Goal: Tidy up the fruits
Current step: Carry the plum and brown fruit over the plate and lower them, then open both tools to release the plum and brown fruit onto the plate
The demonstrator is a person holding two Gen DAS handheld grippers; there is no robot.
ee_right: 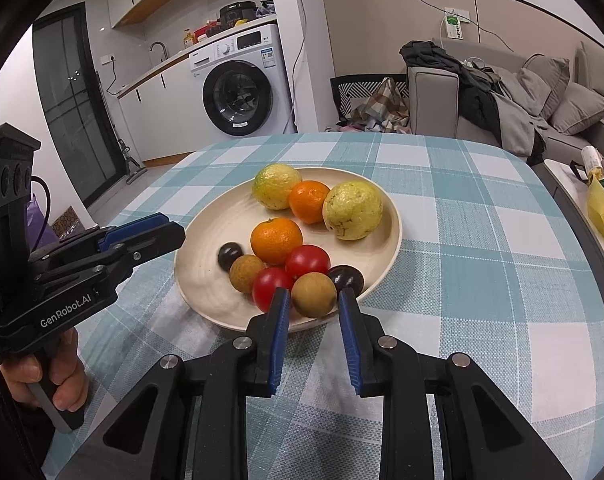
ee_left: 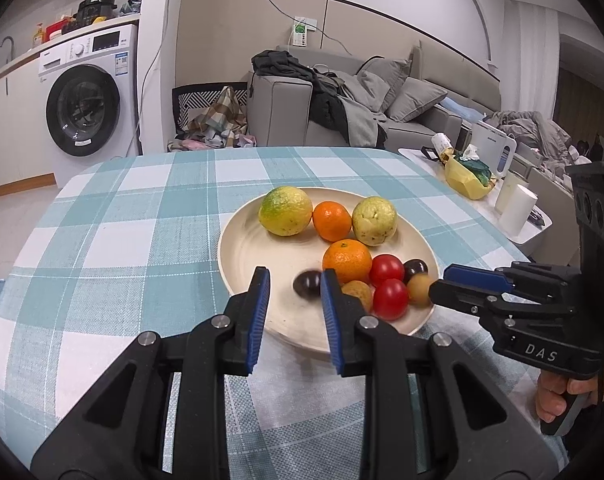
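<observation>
A cream plate [ee_left: 246,240] [ee_right: 206,248] on the checked table holds two yellow-green guavas [ee_left: 286,211] [ee_right: 352,210], two oranges [ee_left: 347,261] [ee_right: 276,240], two red tomatoes [ee_left: 390,298] [ee_right: 307,261], two brown longans [ee_right: 313,294] and two dark plums [ee_left: 307,284] [ee_right: 230,255]. My left gripper [ee_left: 295,284] is open over the plate's near rim; the blurred plum lies just beyond its fingertips. My right gripper [ee_right: 313,300] is open at the plate's near right rim, its fingers on either side of a longan without touching it. In the left wrist view the right gripper [ee_left: 445,284] points at that longan [ee_left: 420,289].
The blue-and-white checked tablecloth [ee_left: 122,240] covers a rounded table. A side table at the right carries a yellow bag [ee_left: 467,176] and white cups [ee_left: 515,212]. A washing machine [ee_left: 88,100] and a grey sofa [ee_left: 341,100] stand behind.
</observation>
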